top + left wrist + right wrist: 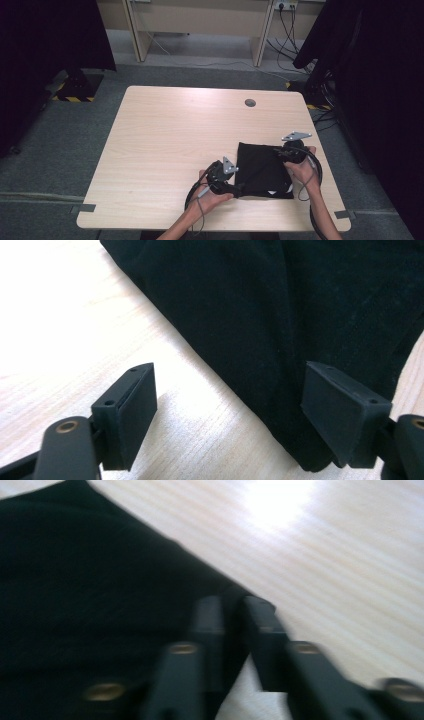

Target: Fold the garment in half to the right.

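- A light wooden bench (165, 145) is seen, with a round grey cable hole (250, 103) near its far edge.
- Grey carpet (45, 165) is laid around it.
- Cables (287, 35) are hung behind.

The high view looks forward and down over the whole surface (165, 145). Both claw views sit close above it, sharing the black cloth (262, 170).
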Tool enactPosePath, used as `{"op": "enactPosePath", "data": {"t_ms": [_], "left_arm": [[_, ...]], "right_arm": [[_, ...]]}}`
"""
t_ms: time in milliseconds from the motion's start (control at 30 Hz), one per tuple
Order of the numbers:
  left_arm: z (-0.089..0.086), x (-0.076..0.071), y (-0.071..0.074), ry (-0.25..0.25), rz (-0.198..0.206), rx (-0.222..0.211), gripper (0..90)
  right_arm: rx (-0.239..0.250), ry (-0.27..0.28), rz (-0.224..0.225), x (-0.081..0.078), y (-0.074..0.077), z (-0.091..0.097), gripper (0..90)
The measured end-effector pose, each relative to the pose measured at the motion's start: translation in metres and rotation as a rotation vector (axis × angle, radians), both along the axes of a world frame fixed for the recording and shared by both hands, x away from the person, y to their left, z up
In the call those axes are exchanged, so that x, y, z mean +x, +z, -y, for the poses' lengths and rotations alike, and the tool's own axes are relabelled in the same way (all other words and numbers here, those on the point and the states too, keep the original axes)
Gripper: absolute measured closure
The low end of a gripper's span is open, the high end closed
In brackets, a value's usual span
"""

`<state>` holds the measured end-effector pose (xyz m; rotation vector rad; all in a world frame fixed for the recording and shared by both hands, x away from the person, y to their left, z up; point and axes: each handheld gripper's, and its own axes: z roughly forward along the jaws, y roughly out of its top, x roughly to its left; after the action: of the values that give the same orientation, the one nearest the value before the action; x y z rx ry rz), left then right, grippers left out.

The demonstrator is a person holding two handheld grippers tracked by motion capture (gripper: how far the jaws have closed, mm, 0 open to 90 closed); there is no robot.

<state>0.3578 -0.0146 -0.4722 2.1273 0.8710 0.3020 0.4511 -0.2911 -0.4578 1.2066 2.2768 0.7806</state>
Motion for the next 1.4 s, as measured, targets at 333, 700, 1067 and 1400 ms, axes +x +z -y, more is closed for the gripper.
{"op": "enactPosePath", "data": {"t_ms": [333,700,1067,1400], "left_arm": [[-0.041,-0.008,0.009,0.026,-0.011,-0.062,13.9],[-0.117,-0.011,0.001,0.166,-0.005,0.008,11.8],[-0.159,-0.018,-0.012,0.258,-0.006,0.066,6.0],[-0.161,-0.018,-0.014,0.313,0.004,0.073,4.0]], "right_arm": [[0.072,0.076,0.072,-0.037,0.031,-0.013,46.7],[0.08,0.183,-0.013,-0.061,0.009,-0.025,45.2],[0.12,0.197,-0.051,-0.058,-0.006,-0.026,39.9],[0.142,0.245,-0.051,-0.051,-0.01,-0.049,40.1]]}}
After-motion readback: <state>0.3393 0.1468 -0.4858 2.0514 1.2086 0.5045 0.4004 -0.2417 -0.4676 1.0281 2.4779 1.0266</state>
